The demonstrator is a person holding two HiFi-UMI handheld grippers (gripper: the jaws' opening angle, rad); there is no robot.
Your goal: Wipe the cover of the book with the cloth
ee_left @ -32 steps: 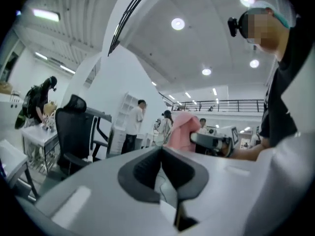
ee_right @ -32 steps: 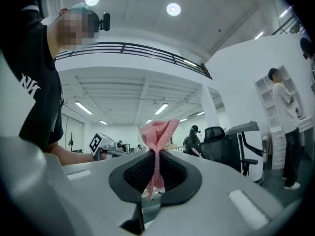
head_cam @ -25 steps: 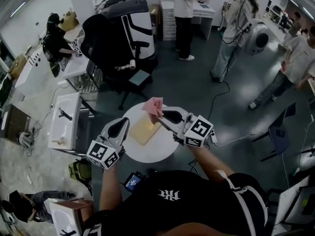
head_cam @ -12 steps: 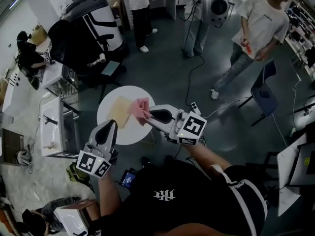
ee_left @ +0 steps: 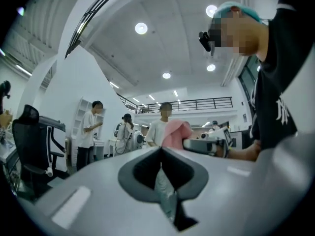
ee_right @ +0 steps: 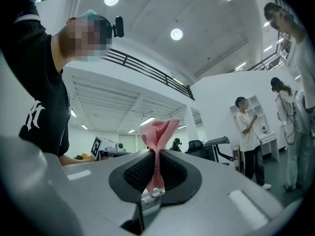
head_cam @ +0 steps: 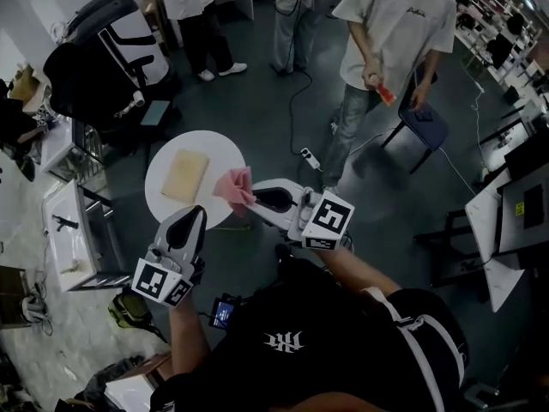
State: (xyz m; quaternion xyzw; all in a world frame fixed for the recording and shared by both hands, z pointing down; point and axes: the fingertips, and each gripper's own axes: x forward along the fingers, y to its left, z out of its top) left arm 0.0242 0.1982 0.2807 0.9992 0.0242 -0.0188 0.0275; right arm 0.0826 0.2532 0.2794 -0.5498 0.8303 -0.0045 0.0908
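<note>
The left tool has its jaws pressed together with nothing between them; in the left gripper view the dark pads meet in one line. In the head view it sits at the near edge of the round white worktop, its tip over the near rim.

The right tool is clamped on the pink cloth. In the right gripper view the pads pinch a narrow waist of the knitted fabric, and the rest flares out in a bunch beyond the tips. From the head view the cloth hangs over the right near part of the worktop, just to the right of the book and apart from it. Whether the cloth touches the worktop cannot be told.

The book, with a pale tan cover, lies flat on the left half of the worktop, closed, with nothing resting on it. Neither tool touches it.

The floor around is dark. A black office chair stands far left of the worktop. A person in a white T-shirt stands at the far right, beside a blue chair. A white power strip lies on the floor to the right of the worktop.
</note>
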